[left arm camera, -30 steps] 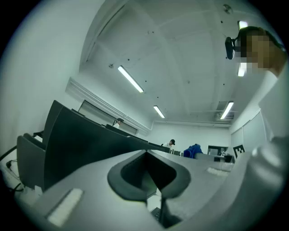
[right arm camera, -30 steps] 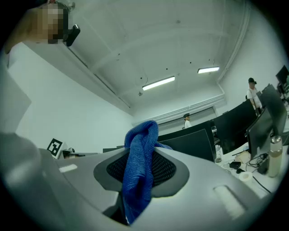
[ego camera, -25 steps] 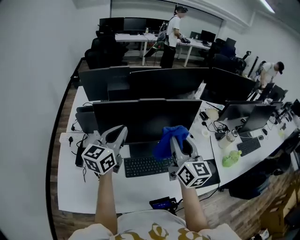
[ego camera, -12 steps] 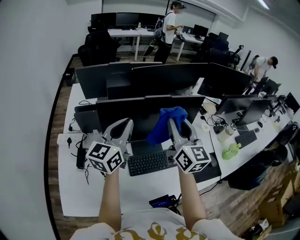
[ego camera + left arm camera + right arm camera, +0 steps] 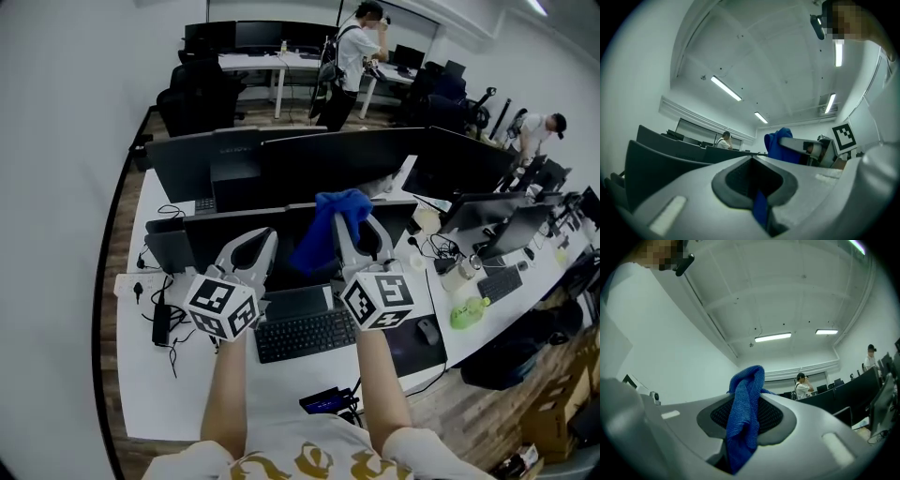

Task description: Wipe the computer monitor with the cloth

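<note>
Upward, cloth (image 5: 323, 234) draped lengthwise, right gripper (image 5: 352, 230) pinching

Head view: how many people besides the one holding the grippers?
2. A standing person by the far desk at the top; a stooping person at the right edge. Others may be hidden behind the monitors.

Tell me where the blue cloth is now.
Head view, just right of centre: the blue cloth hangs pinched in the right gripper, before the top edge of the nearest monitor.

I see right gripper (image 5: 361, 239) holding blue cloth (image 5: 326, 230) in front of the near monitor (image 5: 202, 239), left gripper (image 5: 255, 246) just beside it, both above the keyboard (image 5: 305, 333).
</note>
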Action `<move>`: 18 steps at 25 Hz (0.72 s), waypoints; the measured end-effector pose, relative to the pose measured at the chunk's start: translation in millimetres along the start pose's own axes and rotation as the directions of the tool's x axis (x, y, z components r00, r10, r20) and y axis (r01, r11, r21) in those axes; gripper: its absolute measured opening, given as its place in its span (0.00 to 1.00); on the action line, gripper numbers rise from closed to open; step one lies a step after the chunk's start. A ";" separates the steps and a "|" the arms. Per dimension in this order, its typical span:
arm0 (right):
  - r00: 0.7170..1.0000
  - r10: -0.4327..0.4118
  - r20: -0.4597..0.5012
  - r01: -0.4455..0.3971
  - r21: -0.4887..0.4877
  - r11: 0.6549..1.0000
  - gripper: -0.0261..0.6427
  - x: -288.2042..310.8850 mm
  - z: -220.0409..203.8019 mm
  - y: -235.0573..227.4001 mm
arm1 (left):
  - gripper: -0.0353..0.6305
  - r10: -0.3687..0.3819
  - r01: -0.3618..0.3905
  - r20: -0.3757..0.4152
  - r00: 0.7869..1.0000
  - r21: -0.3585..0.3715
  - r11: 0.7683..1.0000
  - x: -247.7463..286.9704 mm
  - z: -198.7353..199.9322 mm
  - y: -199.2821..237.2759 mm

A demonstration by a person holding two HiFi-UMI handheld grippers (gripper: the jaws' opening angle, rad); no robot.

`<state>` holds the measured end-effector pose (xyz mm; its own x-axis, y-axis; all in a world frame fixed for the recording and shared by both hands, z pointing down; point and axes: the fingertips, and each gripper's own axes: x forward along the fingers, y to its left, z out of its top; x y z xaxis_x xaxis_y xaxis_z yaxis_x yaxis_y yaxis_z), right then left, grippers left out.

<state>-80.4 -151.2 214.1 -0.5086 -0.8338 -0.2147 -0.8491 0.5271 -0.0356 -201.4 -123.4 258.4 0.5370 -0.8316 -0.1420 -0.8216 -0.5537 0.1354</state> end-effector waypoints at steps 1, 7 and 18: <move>1.000 0.001 0.000 -0.001 -0.007 1.000 0.23 5.6 -0.2 -3.1 | 0.05 0.001 -0.001 -0.005 1.000 0.003 1.000 4.3 -1.5 0.8; 0.999 0.033 -0.005 -0.034 -0.053 0.998 0.23 35.6 -5.1 -9.8 | 0.05 0.026 -0.025 -0.026 0.999 0.014 1.000 23.9 -12.8 9.1; 0.980 0.093 -0.178 -0.121 -0.155 0.980 0.23 70.3 -44.9 7.3 | 0.05 0.056 -0.054 -0.063 0.996 0.031 0.998 33.9 -29.4 19.2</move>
<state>-128.8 -213.4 242.6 -0.6028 -0.7969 -0.0396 -0.7928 0.5927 0.1420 -193.3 -163.5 284.9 0.5012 -0.8623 -0.0723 -0.8550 -0.5064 0.1121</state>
